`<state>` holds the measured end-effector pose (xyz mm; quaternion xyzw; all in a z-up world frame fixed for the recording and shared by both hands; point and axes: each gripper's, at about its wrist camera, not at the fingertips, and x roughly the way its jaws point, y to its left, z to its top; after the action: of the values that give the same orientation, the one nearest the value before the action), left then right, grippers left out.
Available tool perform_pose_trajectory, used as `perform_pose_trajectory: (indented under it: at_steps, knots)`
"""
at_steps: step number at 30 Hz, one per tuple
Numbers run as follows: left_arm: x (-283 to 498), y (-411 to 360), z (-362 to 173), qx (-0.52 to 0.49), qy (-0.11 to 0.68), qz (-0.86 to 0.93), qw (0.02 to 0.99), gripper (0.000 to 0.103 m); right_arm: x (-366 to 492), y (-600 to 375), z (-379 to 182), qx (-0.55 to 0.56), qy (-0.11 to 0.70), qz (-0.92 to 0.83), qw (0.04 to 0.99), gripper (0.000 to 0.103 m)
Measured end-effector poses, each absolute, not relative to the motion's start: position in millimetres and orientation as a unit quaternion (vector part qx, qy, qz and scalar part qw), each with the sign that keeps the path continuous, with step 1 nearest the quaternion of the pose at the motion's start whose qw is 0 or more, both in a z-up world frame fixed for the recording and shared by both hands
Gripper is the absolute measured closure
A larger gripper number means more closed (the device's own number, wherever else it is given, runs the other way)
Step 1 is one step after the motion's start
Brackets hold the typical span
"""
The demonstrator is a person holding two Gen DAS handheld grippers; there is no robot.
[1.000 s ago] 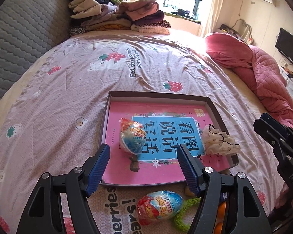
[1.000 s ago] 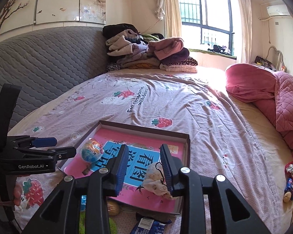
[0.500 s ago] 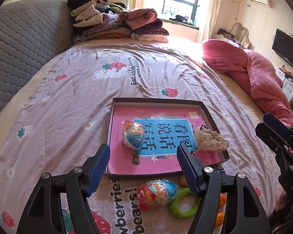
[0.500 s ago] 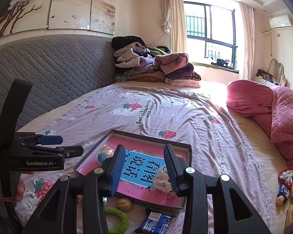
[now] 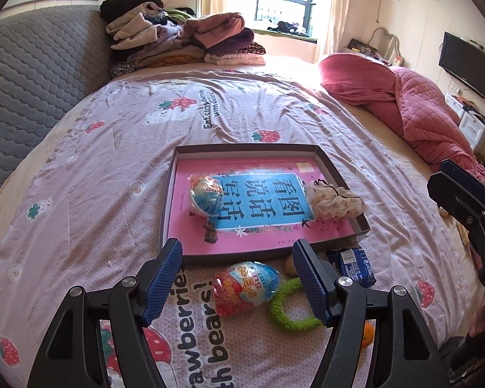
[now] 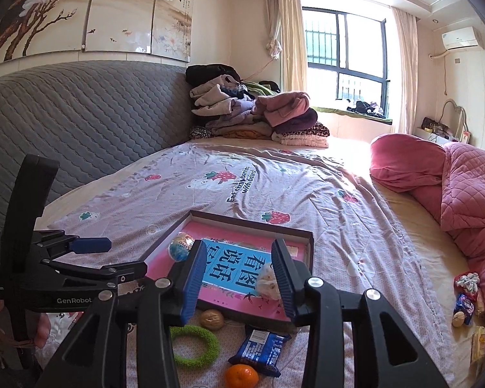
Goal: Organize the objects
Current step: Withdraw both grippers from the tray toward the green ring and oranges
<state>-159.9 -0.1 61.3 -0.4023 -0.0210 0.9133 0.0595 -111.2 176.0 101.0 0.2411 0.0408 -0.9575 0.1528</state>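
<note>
A shallow brown box point(image 5: 173, 194) with a pink printed floor lies on the bedspread. Inside it are an egg-shaped toy point(image 5: 207, 195) at the left and a white scrunchie point(image 5: 334, 202) at the right. In front of the box lie a second egg toy point(image 5: 245, 286), a green ring point(image 5: 291, 310), a walnut point(image 6: 211, 320), a blue snack packet point(image 6: 262, 349) and an orange point(image 6: 241, 376). My left gripper point(image 5: 239, 278) hovers open above the second egg. My right gripper point(image 6: 239, 274) is open and empty; the scrunchie point(image 6: 266, 283) lies beyond its pads.
Folded clothes point(image 5: 177, 42) are stacked at the far end of the bed. A pink quilt point(image 5: 420, 113) is bunched along the right side. A grey padded headboard point(image 5: 32, 80) runs along the left. Small snacks point(image 6: 465, 294) lie near the quilt.
Both grippers drew back from the box toward the near edge of the bed. The right jaws widened. The scrunchie stayed in the box, and the walnut, packet and orange came into view.
</note>
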Motion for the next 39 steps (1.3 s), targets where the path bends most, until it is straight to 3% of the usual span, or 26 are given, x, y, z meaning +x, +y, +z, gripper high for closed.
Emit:
perform_pose_trajectory:
  at_steps: [39]
  knots:
    - [-77, 17, 52, -0.382, -0.03, 0.922, 0.058, 0.031, -36, 187, 46, 0.295, 0.035, -0.944, 0.144, 0.053]
